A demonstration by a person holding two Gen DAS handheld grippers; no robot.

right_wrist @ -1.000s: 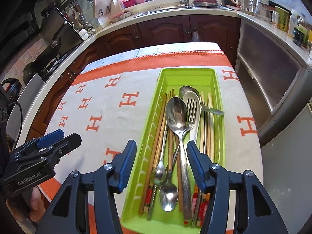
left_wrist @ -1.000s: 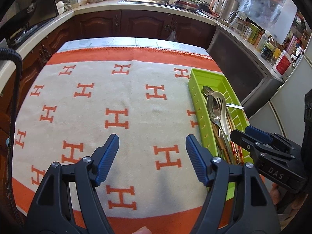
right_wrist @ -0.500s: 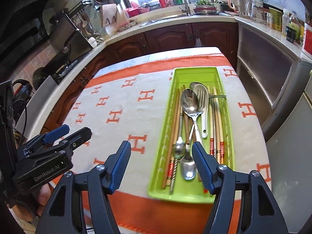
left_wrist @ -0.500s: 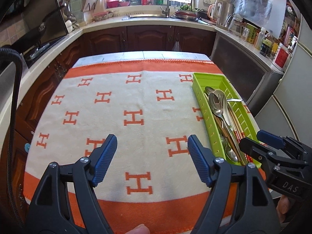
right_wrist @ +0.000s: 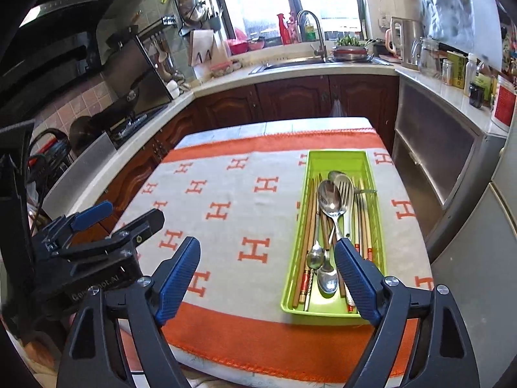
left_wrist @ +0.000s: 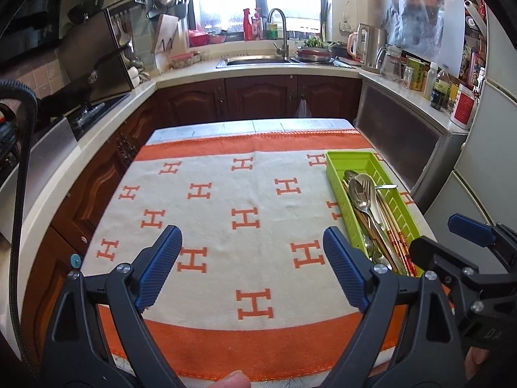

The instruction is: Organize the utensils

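Both hand-held grippers hang above the near edge of the desk [left_wrist: 206, 126], tilted forward and downward so that each looks across the cloth toward the kitchen counter beyond. The left hand-held gripper [left_wrist: 252, 268] has its black arms and ribbed blue pads spread wide, with nothing between them but the cream towel with orange H marks and an orange border [left_wrist: 226, 213]; its jaws have just been opening. A fingertip [left_wrist: 234, 380] of the person holding it shows at the bottom edge of the left wrist view. The right hand-held gripper [right_wrist: 268, 274] is likewise spread wide and empty, its jaws also having just been opening; its right pad lies in front of the near end of the long lime-green plastic tray [right_wrist: 336, 158] without touching it. That tray sits on the right side of the towel, lengthwise away from the viewer, near the desk's right edge. Inside it lie the utensils: a large steel spoon [right_wrist: 329, 197], a pale slotted fork-like server [right_wrist: 345, 190], smaller steel spoons [right_wrist: 326, 278] toward the near end, and several wooden chopsticks [right_wrist: 308, 213] running along the tray. In the right wrist view the left hand-held gripper appears at lower left, held beside the desk's near left corner.
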